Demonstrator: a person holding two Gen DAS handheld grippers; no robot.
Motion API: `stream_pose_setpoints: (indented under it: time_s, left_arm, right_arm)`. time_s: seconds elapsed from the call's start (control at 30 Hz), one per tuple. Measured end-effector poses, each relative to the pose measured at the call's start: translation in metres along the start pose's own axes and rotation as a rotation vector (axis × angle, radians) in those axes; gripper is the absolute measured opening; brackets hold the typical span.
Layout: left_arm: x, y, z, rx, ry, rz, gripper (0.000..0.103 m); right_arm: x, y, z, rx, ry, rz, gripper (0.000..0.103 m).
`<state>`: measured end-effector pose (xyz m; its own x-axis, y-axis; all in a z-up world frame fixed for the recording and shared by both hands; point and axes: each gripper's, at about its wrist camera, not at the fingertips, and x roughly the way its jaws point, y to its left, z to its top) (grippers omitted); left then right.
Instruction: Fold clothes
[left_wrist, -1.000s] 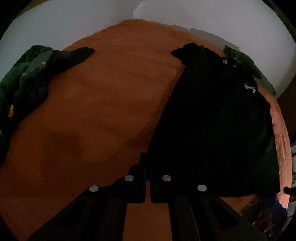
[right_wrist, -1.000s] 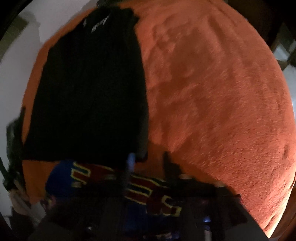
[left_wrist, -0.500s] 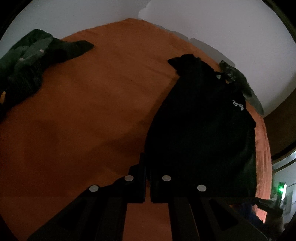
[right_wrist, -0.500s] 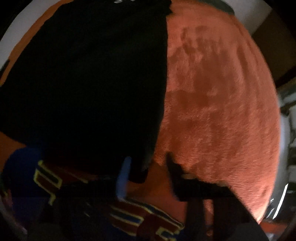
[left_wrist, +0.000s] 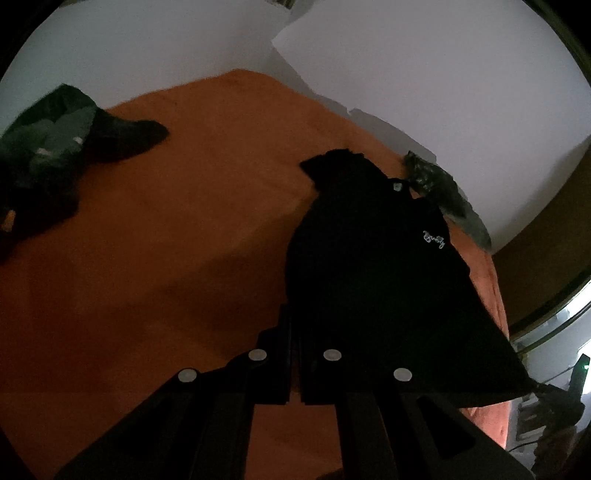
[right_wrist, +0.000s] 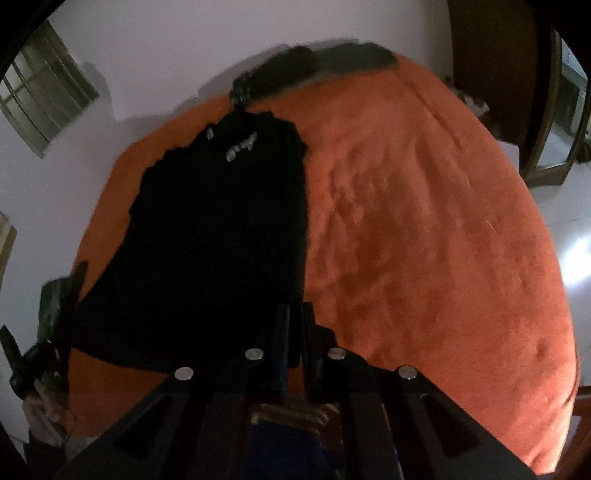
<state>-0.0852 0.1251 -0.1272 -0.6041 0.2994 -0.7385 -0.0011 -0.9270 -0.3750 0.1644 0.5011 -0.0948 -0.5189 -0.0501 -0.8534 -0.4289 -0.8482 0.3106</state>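
- Shirt (left_wrist: 373, 280), black with a small pale logo, lies lengthwise on an orange bed (left_wrist: 166, 258).
- Left gripper (left_wrist: 294, 328) pinches one bottom corner, fingers nearly together.
- Right gripper (right_wrist: 293, 332) clamps the other corner, fingers narrowly apart.
- Dark clothes (left_wrist: 44, 158) are heaped at the bed's far left.

I see the shirt (left_wrist: 376, 280) lying on the bed (left_wrist: 184, 240), right of centre in my left view; 1 clothes pile (left_wrist: 48, 155) sits upper left, another garment (left_wrist: 443, 192) behind the shirt.
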Motion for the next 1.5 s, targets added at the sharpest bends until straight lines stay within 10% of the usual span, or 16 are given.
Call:
stream_pose_setpoints:
  time_s: [0.33, 0.5, 0.73, 0.8, 0.97, 1.2, 1.5]
  left_arm:
    - [0.031, 0.017, -0.017, -0.010, 0.223, 0.102, 0.007]
    - [0.061, 0.026, 0.001, -0.023, 0.327, 0.058, 0.069]
    - [0.127, 0.033, -0.010, 0.060, 0.496, 0.080, 0.069]
    - [0.132, 0.035, -0.015, 0.069, 0.502, 0.095, 0.068]
    - [0.121, 0.040, -0.019, 0.042, 0.438, 0.116, 0.007]
    - [0.080, 0.045, -0.020, -0.010, 0.339, 0.078, 0.006]
    - [0.066, 0.070, -0.038, -0.056, 0.378, 0.104, 0.006]
  right_arm:
    - [0.070, -0.038, -0.017, 0.098, 0.310, -0.112, 0.009]
    - [0.084, -0.043, -0.005, 0.133, 0.320, -0.064, 0.050]
    - [0.113, -0.052, 0.005, 0.137, 0.366, -0.066, 0.050]
    - [0.120, -0.053, 0.000, 0.118, 0.385, -0.081, 0.034]
    - [0.130, -0.057, -0.008, 0.143, 0.391, -0.037, 0.004]
    - [0.092, -0.043, -0.002, 0.099, 0.251, -0.041, 0.003]
    - [0.125, -0.059, -0.008, 0.171, 0.351, -0.079, 0.003]
